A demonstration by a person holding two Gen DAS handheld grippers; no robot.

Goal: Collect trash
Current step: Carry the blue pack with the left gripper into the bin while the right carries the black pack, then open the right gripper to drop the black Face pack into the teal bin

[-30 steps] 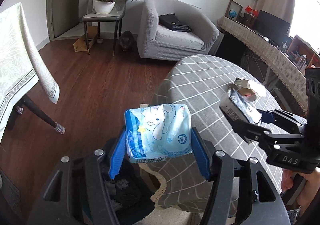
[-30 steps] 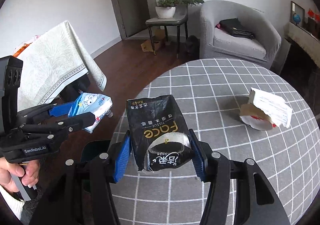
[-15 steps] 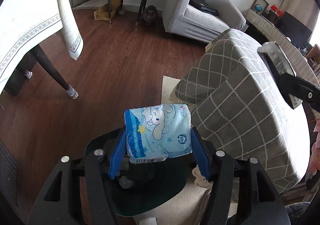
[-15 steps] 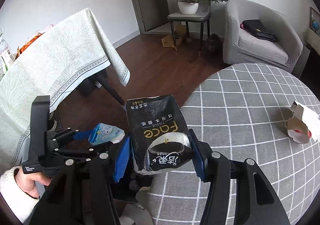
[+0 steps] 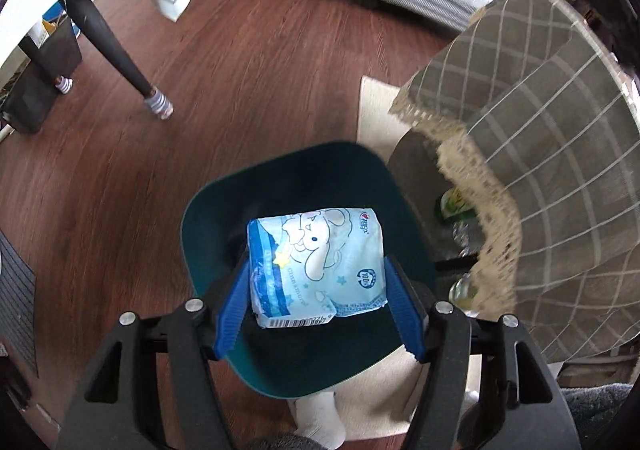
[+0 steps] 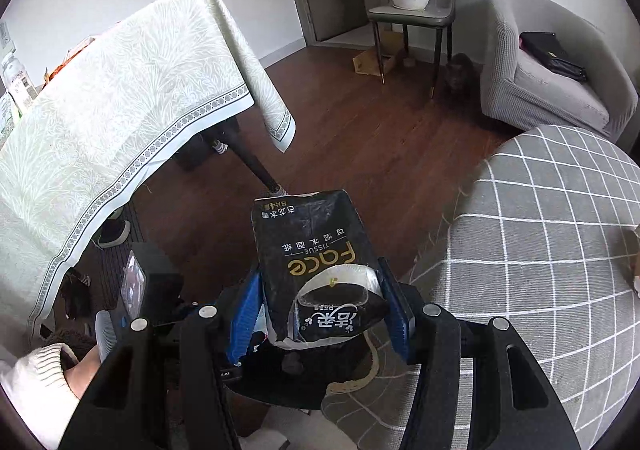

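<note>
Over the dark green bin (image 5: 208, 217), the left gripper (image 5: 318, 298) has its jaws opening around a blue tissue pack (image 5: 316, 266); the right gripper (image 6: 320, 306) pinches a black tissue wrapper (image 6: 312, 250).

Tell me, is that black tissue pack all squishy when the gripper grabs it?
Probably yes. The black tissue pack looks like thin, crinkled plastic film with its opening torn, so it likely dents between the right gripper pads. It looks nearly empty, so probably light, and the glossy film may be a bit slippery.
</note>
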